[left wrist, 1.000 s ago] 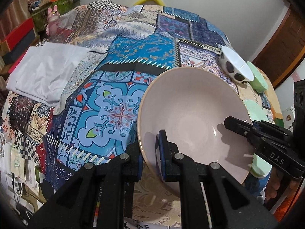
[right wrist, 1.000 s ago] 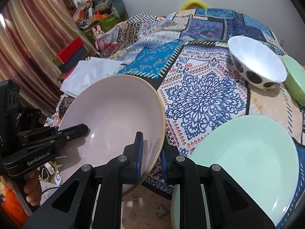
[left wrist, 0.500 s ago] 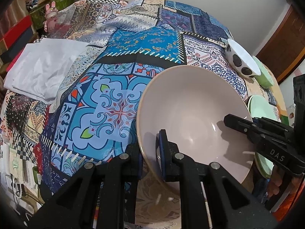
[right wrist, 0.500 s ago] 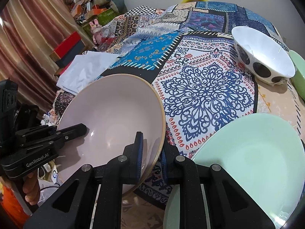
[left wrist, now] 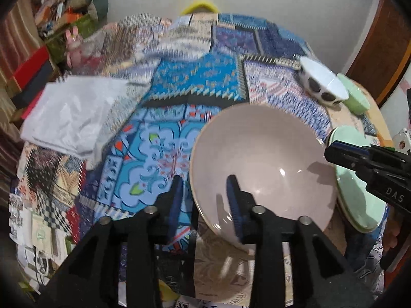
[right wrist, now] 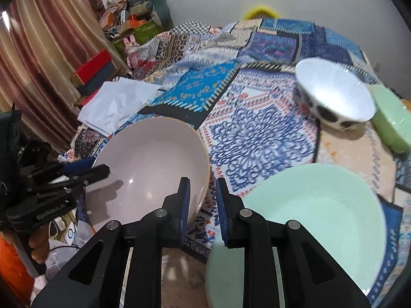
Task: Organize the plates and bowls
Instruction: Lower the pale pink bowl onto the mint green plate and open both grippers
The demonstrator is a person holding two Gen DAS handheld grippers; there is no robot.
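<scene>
Release under way at the patchwork-covered tabletop (right wrist: 259, 133): your left hand-held gripper (left wrist: 204, 200) has just been opening, and its jaws now stand spread either side of the near rim of the pink bowl (left wrist: 259, 164), the pads no longer pressing on it. A second ago that same rim was pinched tight. Your right hand-held gripper (right wrist: 201, 205) straddles the bowl's opposite rim; its jaws look to have eased a shade apart, with the rim between them, and you cannot tell from this angle whether the pads still bite. The bowl itself sits at the near edge of the tabletop, tilted slightly, just beside the mint-green plate (right wrist: 318, 220). Farther back, the white spotted bowl (right wrist: 334, 100) rests touching a small green bowl (right wrist: 393, 125). A white cloth (left wrist: 74, 115) lies to the far left, well apart. With the left grip gone, the pink bowl appears set down here, and the next item likely awaits sorting.
</scene>
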